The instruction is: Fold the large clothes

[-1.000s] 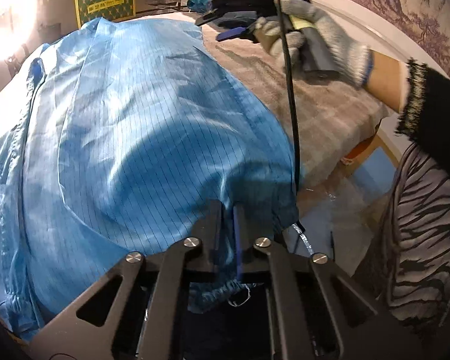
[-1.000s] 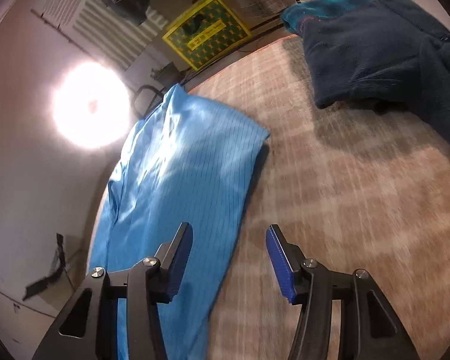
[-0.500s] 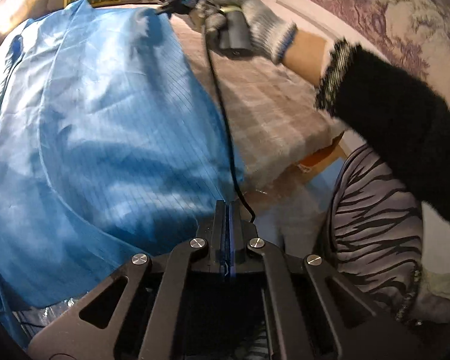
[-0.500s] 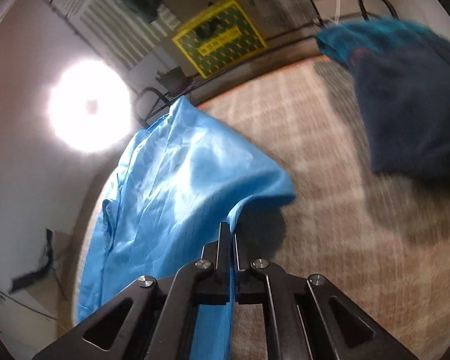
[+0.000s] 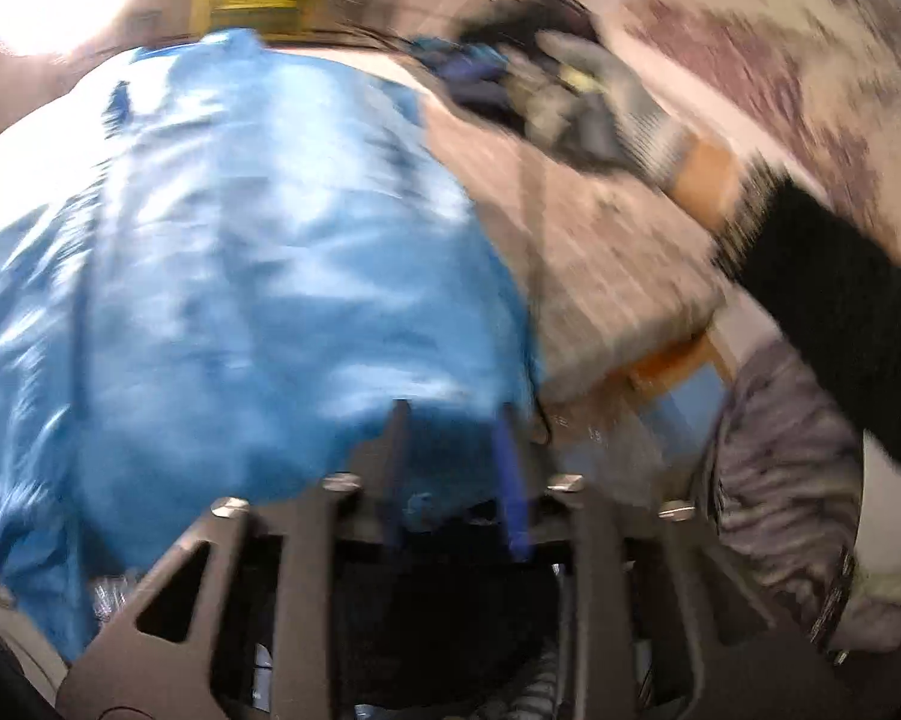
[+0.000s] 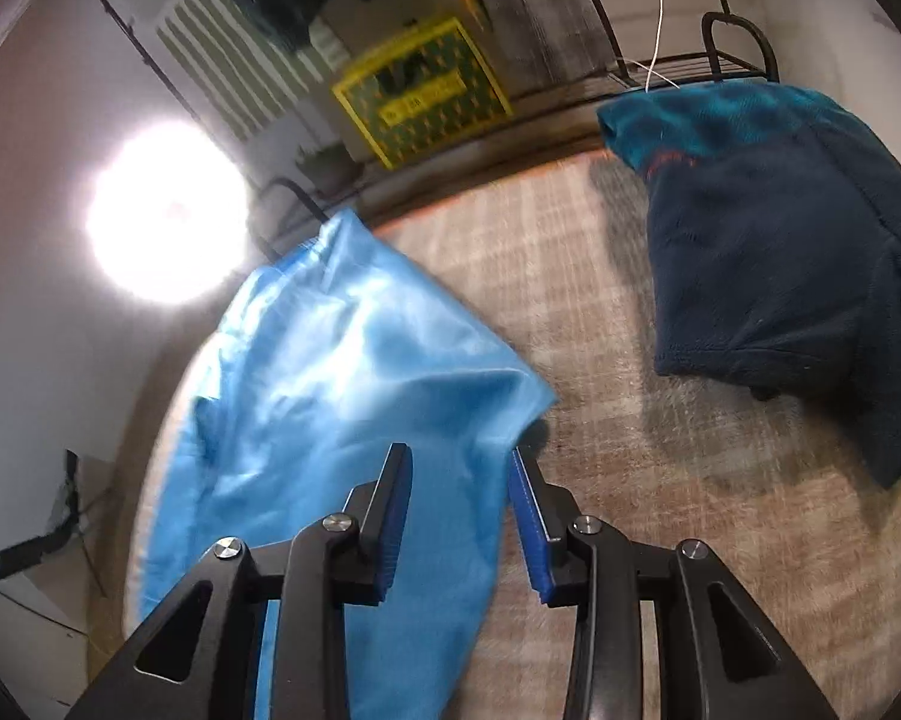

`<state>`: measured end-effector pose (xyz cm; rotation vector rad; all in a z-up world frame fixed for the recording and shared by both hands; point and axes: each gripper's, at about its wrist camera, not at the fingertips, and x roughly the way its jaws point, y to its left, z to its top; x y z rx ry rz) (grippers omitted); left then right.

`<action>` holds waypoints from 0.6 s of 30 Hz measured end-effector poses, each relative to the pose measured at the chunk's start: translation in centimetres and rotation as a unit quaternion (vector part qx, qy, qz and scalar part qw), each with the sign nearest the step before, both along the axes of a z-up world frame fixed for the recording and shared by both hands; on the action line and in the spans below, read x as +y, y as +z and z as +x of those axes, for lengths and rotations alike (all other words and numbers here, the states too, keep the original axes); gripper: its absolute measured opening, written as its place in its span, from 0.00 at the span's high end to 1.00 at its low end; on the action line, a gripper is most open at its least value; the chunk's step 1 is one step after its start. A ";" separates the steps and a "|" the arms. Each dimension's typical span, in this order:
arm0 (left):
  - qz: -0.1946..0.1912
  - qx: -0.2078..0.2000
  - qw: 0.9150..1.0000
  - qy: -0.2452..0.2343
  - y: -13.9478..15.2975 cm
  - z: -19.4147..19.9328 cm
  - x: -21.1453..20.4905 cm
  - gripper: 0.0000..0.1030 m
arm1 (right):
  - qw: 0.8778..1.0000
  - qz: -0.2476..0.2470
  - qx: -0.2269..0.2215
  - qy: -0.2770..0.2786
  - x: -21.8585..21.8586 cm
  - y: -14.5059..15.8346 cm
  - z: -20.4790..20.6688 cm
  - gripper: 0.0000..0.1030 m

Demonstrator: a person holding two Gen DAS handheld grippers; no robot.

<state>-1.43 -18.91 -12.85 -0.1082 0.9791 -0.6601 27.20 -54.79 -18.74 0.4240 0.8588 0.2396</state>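
A large light-blue pinstriped garment [image 5: 240,276] lies spread on the beige-covered table [image 5: 606,276]. The left wrist view is blurred by motion. My left gripper [image 5: 453,420] is open, its jaws apart at the garment's near hem. My right gripper [image 6: 459,462] is open, its jaws apart over the garment's corner [image 6: 354,396], with blue cloth lying between the fingers. The right gripper also shows in the left wrist view [image 5: 510,18], held by a gloved hand at the table's far side.
A dark navy and teal fleece garment [image 6: 798,252] lies on the table at the right. A yellow crate [image 6: 420,90] and a black metal rack [image 6: 690,18] stand beyond the table. A bright lamp [image 6: 162,222] glares at left. The person's striped clothing [image 5: 780,480] is near the table edge.
Both grippers were shut on the blue garment half a second ago and have now opened, letting it go. The left view has swung and blurred.
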 end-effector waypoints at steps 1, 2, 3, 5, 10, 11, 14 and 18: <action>-0.014 0.008 1.000 0.022 -0.2 0.1 1.1 0.66 | 1.000 0.001 -0.004 0.003 0.1 0.6 -0.6 0.65; -0.026 0.018 0.998 0.049 -0.6 0.4 2.3 0.66 | 1.000 0.001 -0.008 0.005 0.2 1.0 -0.9 0.65; -0.037 0.032 0.995 0.088 -1.4 0.6 3.6 0.66 | 1.000 0.001 -0.013 0.010 0.4 1.5 -1.5 0.65; -0.067 0.062 0.987 0.134 -3.0 0.9 5.4 0.65 | 1.000 0.011 -0.022 0.017 1.0 2.5 -2.5 0.65; -0.089 0.120 0.981 0.125 -5.7 1.4 4.9 0.65 | 0.995 0.075 -0.048 0.042 2.7 4.8 -6.3 0.65; -0.091 0.119 0.981 0.125 -5.8 1.5 4.7 0.65 | 0.993 0.088 -0.057 0.056 3.3 5.2 -7.6 0.63; -0.126 0.136 0.973 0.139 -6.2 2.0 5.0 0.65 | 0.990 0.091 -0.064 0.089 5.0 5.3 -11.0 0.62; -0.174 0.141 0.962 0.158 -5.4 1.7 6.0 0.65 | 0.988 0.081 -0.067 0.110 5.6 4.1 -15.4 0.62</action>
